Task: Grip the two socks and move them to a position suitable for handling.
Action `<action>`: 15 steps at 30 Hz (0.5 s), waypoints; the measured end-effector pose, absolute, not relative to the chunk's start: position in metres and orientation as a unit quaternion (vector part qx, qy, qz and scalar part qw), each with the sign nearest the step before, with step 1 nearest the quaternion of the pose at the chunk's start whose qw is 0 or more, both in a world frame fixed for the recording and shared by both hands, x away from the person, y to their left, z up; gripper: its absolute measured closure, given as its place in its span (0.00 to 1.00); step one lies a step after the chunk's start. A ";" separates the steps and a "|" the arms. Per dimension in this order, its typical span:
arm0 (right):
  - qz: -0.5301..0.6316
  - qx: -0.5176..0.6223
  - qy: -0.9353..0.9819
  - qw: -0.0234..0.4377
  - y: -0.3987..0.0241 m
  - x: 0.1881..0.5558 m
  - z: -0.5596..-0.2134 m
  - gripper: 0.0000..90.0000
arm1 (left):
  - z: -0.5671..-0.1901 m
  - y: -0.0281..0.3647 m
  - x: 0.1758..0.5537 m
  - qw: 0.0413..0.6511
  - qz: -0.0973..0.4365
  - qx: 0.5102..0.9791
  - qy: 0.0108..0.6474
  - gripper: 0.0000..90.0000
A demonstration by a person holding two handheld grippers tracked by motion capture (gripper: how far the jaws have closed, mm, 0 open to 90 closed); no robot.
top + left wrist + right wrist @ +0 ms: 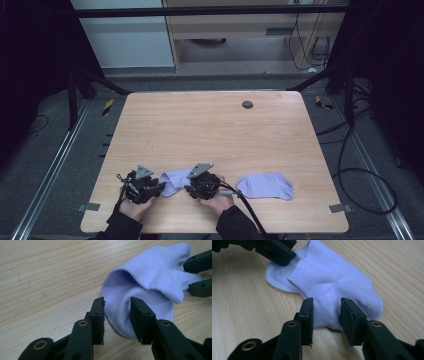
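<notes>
The step in hand appears to be a two-sided pick-up of the near sock (175, 181), which lies flat on the table (210, 135) at its near edge, between the two grippers; a second sock (266, 185) lies to the right, apart from the first and untouched. The left gripper (117, 307) has its fingers (98, 315) set narrowly apart, one on each side of the sock's rounded edge just below the gaping cuff, with fabric between them but not yet clamped. The right gripper (325, 310) likewise has its fingers (307, 315) narrowly apart, straddling the ribbed band at the opposite end, also unclamped. To do the step well, judge that each pair of fingers should descend until the tips meet the table surface, so that both layers of the knit are taken rather than the upper layer alone; close both grippers evenly, then lift together to keep the sock from twisting or slipping from one side. A grasp taken too near the edge may pull free, as the fabric is thin and soft. In the high view, each hand (134, 206) enters from the near edge of the table, forearms low, with the grippers angled inward toward each other and pitched down at the sock.
</notes>
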State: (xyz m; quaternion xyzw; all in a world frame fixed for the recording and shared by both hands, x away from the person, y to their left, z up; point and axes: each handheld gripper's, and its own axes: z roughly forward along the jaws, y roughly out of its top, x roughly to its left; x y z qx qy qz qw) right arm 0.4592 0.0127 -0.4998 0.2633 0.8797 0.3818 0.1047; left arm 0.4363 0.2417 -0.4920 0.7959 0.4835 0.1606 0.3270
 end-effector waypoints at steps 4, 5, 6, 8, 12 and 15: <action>0.378 0.268 0.881 0.096 0.013 0.457 -0.498 0.87 | -0.492 0.240 0.436 0.325 0.161 0.800 0.479 0.78; 0.378 0.270 0.881 0.091 0.013 0.457 -0.498 0.88 | -0.491 0.240 0.436 0.324 0.160 0.801 0.478 0.80; 0.381 0.268 0.881 0.086 0.013 0.457 -0.497 0.89 | -0.491 0.240 0.437 0.324 0.159 0.801 0.477 0.82; 0.390 0.272 0.876 0.080 0.012 0.456 -0.495 0.90 | -0.491 0.240 0.437 0.325 0.156 0.801 0.477 0.86; 0.415 0.279 0.863 0.072 0.009 0.456 -0.487 0.90 | -0.491 0.240 0.437 0.326 0.150 0.805 0.473 0.91; 0.433 0.288 0.851 0.069 0.009 0.456 -0.480 0.90 | -0.491 0.239 0.438 0.326 0.149 0.808 0.468 0.93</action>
